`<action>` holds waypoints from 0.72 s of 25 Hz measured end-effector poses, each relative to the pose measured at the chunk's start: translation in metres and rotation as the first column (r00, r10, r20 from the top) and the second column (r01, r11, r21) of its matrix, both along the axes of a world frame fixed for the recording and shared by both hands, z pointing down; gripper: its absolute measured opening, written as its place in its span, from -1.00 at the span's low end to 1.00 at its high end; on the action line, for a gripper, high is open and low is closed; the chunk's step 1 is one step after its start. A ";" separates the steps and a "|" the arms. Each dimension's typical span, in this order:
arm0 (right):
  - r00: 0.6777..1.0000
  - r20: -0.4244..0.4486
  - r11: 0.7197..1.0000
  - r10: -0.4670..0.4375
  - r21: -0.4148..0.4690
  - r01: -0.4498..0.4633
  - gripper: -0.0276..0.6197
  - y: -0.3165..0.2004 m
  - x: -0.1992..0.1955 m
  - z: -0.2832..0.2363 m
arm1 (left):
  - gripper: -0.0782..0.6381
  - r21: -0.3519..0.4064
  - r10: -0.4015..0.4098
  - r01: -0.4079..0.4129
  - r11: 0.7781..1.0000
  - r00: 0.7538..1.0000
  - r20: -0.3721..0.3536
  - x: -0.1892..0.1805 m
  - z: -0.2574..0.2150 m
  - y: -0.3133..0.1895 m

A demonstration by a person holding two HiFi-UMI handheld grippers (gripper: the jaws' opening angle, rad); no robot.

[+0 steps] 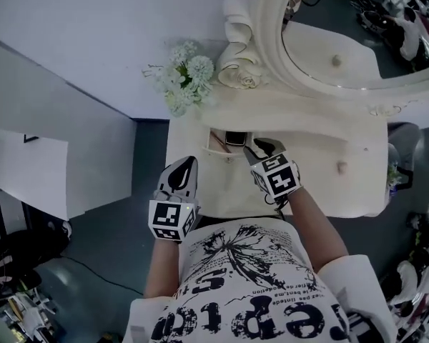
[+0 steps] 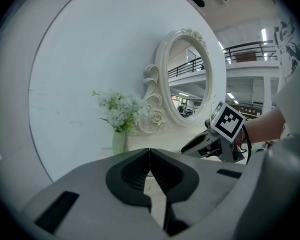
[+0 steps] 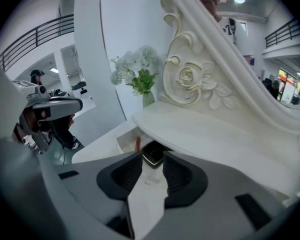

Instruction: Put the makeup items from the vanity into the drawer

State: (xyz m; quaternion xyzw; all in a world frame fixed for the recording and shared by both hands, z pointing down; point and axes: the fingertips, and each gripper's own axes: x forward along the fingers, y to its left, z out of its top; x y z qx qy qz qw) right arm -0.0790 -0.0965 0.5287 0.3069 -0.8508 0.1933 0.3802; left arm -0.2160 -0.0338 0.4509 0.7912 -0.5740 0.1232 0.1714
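Head view: the drawer [image 1: 222,152] of the vanity table [image 1: 343,141] stands open with a black compact [image 1: 234,138] inside, and the right hand-held gripper [image 1: 262,148] is just above it. Left gripper view: the left hand-held gripper [image 2: 150,151] has its jaws pressed together, empty. Right gripper view: jaws spread, nothing pinched; the compact and a red stick [image 3: 138,143] lie in the drawer beyond.

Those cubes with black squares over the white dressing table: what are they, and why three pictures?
They are part of two pincer tools a person holds; there is no robot. One picture comes from a camera on the person's head, looking down; the others ride on each gripper. The left gripper is shut and empty. The right gripper, jaws slightly apart and empty, hovers over the open drawer, where a dark compact and a reddish item lie. White flowers stand on the vanity beside its mirror.
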 end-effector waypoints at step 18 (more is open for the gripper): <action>0.828 -0.039 0.828 0.560 0.070 -0.557 -0.18 0.037 0.285 0.010 | -0.73 0.023 0.435 -0.435 0.900 0.900 0.007 0.206 -0.001 -0.038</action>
